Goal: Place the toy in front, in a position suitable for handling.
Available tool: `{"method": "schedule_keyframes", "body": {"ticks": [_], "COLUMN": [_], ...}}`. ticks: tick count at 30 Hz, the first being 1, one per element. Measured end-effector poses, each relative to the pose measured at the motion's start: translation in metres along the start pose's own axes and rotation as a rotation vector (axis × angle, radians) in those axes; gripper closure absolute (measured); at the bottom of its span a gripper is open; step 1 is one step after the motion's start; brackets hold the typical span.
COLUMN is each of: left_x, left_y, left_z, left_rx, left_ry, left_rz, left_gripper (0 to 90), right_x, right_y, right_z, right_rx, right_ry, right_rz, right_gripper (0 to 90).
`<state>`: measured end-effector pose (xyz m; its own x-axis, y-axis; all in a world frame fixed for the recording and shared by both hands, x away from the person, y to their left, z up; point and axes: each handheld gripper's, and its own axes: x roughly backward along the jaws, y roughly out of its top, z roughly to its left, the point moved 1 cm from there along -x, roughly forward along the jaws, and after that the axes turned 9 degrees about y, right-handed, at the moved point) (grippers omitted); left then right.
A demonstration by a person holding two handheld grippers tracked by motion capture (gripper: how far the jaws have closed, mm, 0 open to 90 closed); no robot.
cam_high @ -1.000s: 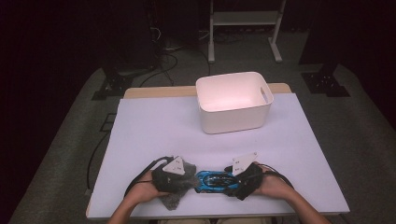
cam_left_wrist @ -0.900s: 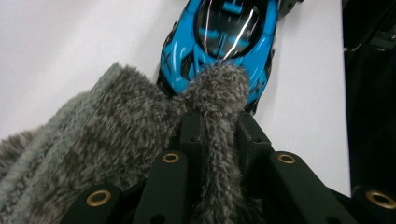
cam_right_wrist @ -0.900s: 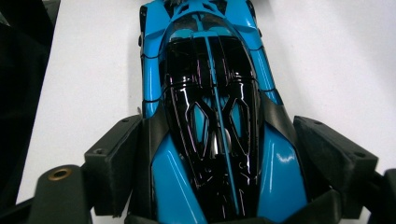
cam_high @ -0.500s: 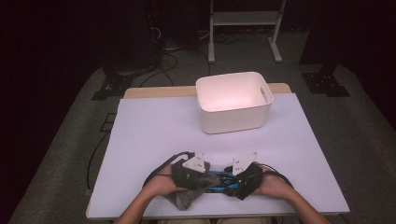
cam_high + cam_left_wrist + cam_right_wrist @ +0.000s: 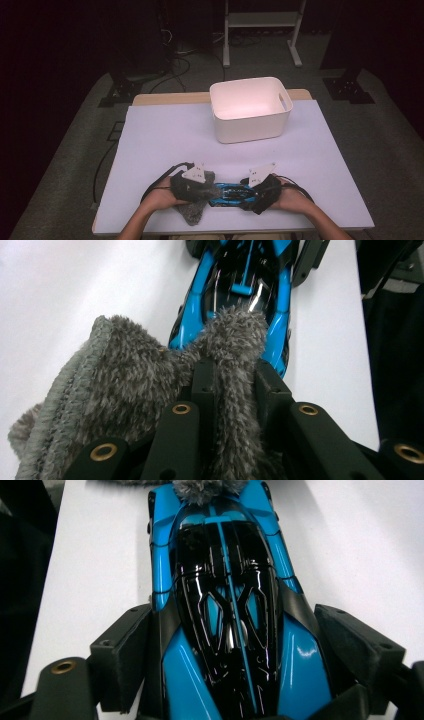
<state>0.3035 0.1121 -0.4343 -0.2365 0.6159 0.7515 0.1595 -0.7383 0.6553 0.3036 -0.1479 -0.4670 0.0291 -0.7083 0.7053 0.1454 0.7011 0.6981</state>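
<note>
A person seated at the near edge of a white-topped table (image 5: 165, 135) works a blue-and-black toy car (image 5: 231, 194) with a handheld gripper in each hand. The car lies on the tabletop between the two hands, close to the person and well apart from the white plastic bin (image 5: 250, 109) that stands toward the table's far edge.

The left gripper (image 5: 234, 371) has its jaws pinched on a fold of fuzzy grey cloth (image 5: 125, 390) – the pile bunches up between the pads, and the tuft that pokes out past the jaws rests on one end of the car's glossy black canopy. The rest of the cloth hangs loose to one side of the gripper, its knitted hem visible in the left gripper view. In the high view the cloth spills out under the left hand (image 5: 165, 196) toward the table's near edge.

The right gripper (image 5: 235, 655) holds the car's other end – its jaws sit against the blue flanks on either side of the body (the pads look pressed to the bodywork, steadying it). The right hand (image 5: 290, 199) rests on the table behind it.

No brand, label or lettering can be read on the car, the cloth or the bin. Dark cables (image 5: 105, 165) trail over the table's left edge to the grey floor (image 5: 60, 165).
</note>
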Motion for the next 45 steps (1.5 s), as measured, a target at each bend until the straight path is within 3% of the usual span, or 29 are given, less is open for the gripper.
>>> {"method": "schedule_keyframes", "body": {"ticks": [3, 14, 22, 27, 30, 32, 34, 37, 39, 44, 45], "left_x": [-0.001, -0.003, -0.003, -0.001, -0.002, -0.004, -0.002, -0.001, 0.001, 0.002, 0.002], "left_y": [-0.001, -0.006, -0.006, 0.0, 0.01, 0.014, 0.011, 0.006, 0.002, -0.006, -0.006], "left_z": [-0.001, 0.001, 0.003, 0.006, 0.003, 0.0, 0.002, 0.004, 0.006, 0.009, 0.009], "left_rx": [0.008, 0.026, 0.039, 0.091, 0.081, 0.059, 0.071, 0.088, 0.085, 0.104, 0.104], "left_ry": [0.0, -0.003, -0.011, -0.04, -0.062, -0.051, -0.044, -0.039, -0.016, -0.029, -0.029], "left_rz": [-0.006, -0.005, -0.012, -0.065, -0.105, -0.086, -0.078, -0.087, -0.055, -0.053, -0.053], "left_gripper": [74.3, 73.1, 72.6, 72.7, 72.7, 72.6, 72.6, 73.1, 73.2, 73.3, 73.3], "right_x": [0.003, 0.021, 0.027, 0.026, 0.015, 0.007, 0.001, 0.0, 0.003, 0.008, 0.01], "right_y": [0.001, -0.008, -0.01, -0.007, 0.0, 0.008, 0.014, 0.013, 0.014, 0.009, 0.009], "right_z": [0.001, 0.005, 0.005, 0.001, -0.003, -0.001, 0.001, 0.002, 0.003, 0.006, 0.006], "right_rx": [-0.01, 0.032, 0.026, 0.048, 0.067, 0.088, 0.096, 0.086, 0.094, 0.081, 0.096], "right_ry": [0.007, -0.001, 0.0, 0.036, 0.077, 0.07, 0.052, 0.044, 0.027, 0.015, 0.008], "right_rz": [0.007, 0.023, 0.025, 0.04, 0.003, -0.001, 0.006, 0.0, 0.025, 0.031, 0.043], "right_gripper": [18.0, 18.2, 21.2, 22.7, 23.3, 23.3, 22.9, 22.4, 22.3, 22.1, 22.2]}}
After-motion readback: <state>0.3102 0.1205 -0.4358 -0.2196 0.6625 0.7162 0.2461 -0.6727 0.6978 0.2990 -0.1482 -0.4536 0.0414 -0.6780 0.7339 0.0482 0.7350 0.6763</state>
